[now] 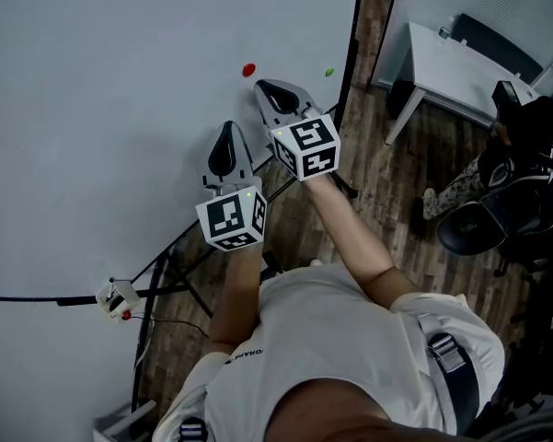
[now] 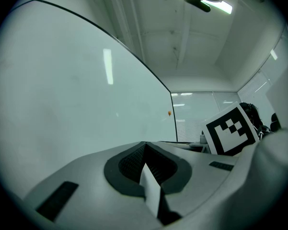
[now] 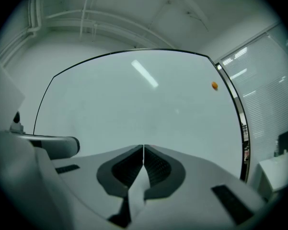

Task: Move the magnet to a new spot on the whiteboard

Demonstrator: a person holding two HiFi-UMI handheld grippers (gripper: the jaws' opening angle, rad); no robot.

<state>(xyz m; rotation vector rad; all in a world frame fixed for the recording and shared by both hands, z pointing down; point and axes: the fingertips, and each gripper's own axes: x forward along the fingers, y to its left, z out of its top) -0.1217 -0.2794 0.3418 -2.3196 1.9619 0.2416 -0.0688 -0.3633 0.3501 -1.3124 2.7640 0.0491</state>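
Observation:
A red magnet point(image 1: 248, 69) and a small green magnet point(image 1: 329, 72) stick to the whiteboard point(image 1: 120, 109). My right gripper point(image 1: 260, 85) points at the board just below and right of the red magnet, a short way apart from it. Its jaws are shut with nothing between them point(image 3: 144, 146). In the right gripper view a magnet point(image 3: 214, 85) that looks orange sits up and to the right, near the board's edge. My left gripper point(image 1: 226, 127) hangs lower and to the left, also shut and empty point(image 2: 144, 145). An orange-looking magnet point(image 2: 169, 113) shows far off in the left gripper view.
The board's black frame edge point(image 1: 352, 44) runs down the right, with stand legs point(image 1: 170, 274) below. A small clip-like object point(image 1: 118, 298) hangs at the lower edge. To the right stand a white table point(image 1: 446, 67) and dark office chairs point(image 1: 497, 215) on the wooden floor.

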